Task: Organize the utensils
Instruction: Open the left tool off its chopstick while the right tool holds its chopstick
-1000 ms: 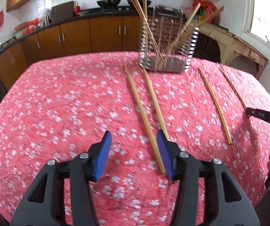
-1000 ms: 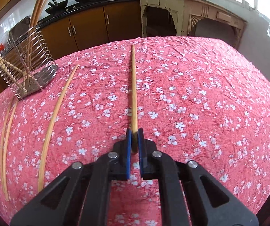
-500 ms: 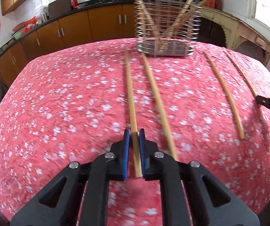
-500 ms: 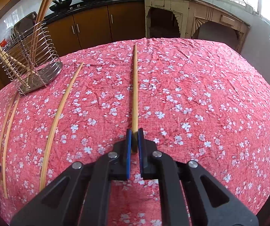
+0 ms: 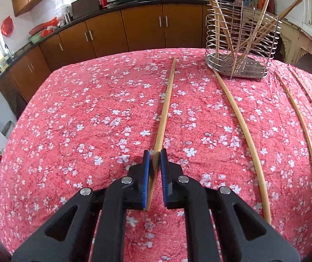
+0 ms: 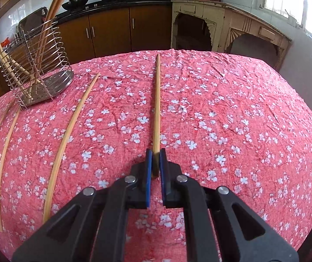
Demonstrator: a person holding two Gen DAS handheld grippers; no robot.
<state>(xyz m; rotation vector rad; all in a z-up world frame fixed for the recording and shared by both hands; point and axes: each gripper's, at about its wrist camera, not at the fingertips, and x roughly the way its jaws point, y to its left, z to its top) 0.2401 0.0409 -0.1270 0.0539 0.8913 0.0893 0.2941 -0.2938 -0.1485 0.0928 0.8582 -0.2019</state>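
Note:
My left gripper (image 5: pixel 155 155) is shut on the near end of a long wooden chopstick (image 5: pixel 165 107) that runs away over the red floral cloth. My right gripper (image 6: pixel 155 154) is likewise shut on the near end of another chopstick (image 6: pixel 157 100). A wire utensil holder (image 5: pixel 241 43) with several chopsticks standing in it sits at the far right in the left wrist view and as the holder (image 6: pixel 36 65) at the far left in the right wrist view. More loose chopsticks lie on the cloth: one (image 5: pixel 241 128) right of my left gripper, one (image 6: pixel 68 137) left of my right gripper.
The table's red floral cloth (image 5: pixel 79 120) curves off at its edges. Two thin chopsticks (image 5: pixel 297 118) lie near the right edge in the left wrist view. Brown kitchen cabinets (image 5: pixel 112 35) and a counter with woks stand behind; a cream sideboard (image 6: pixel 232 30) is at the far right.
My left gripper moved left from between two chopsticks and shut on the end of the left one. The right gripper kept its hold and barely moved.

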